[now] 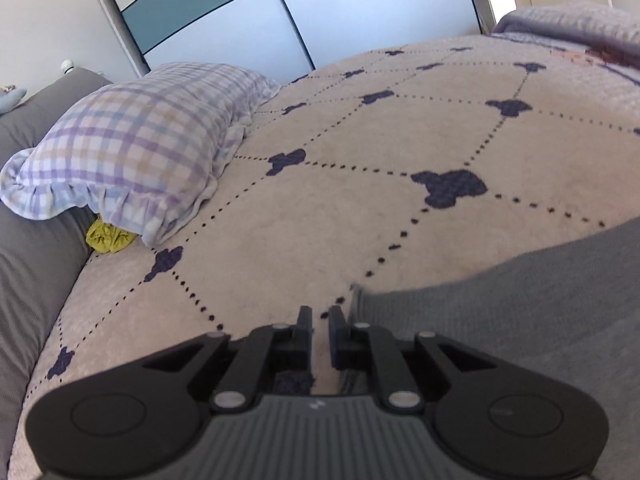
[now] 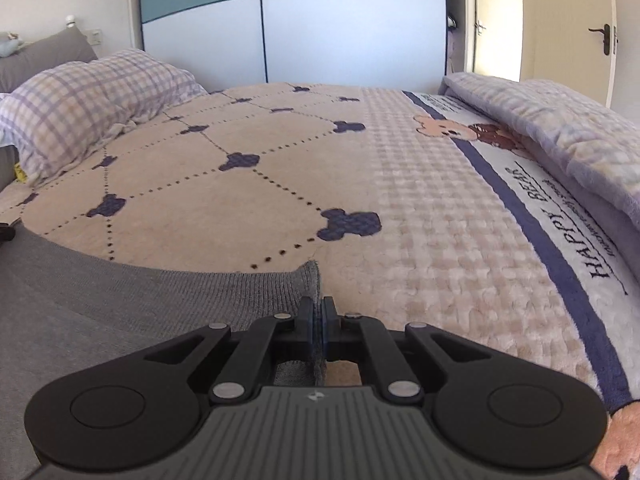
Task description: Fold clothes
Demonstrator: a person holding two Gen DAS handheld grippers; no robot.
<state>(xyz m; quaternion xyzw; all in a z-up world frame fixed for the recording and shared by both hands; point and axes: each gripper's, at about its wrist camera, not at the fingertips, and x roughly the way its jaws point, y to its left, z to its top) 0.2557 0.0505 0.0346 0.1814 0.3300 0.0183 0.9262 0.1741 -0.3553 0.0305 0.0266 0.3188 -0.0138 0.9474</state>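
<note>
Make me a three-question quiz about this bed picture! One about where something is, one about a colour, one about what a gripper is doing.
1. Where is the yellow cloth?
A. tucked under the checked pillow
B. on the grey sweater
C. in a gripper

2. What colour is the sweater?
A. red
B. grey
C. green

3. What is the right gripper doing?
A. wide open in the air
B. shut on the sweater's corner
C. holding the pillow

Answers: 1 A, it pokes out from beneath the pillow's frill. 2 B, the knit is plain grey. 3 B, grey fabric sits pinched between its closed fingers.
</note>
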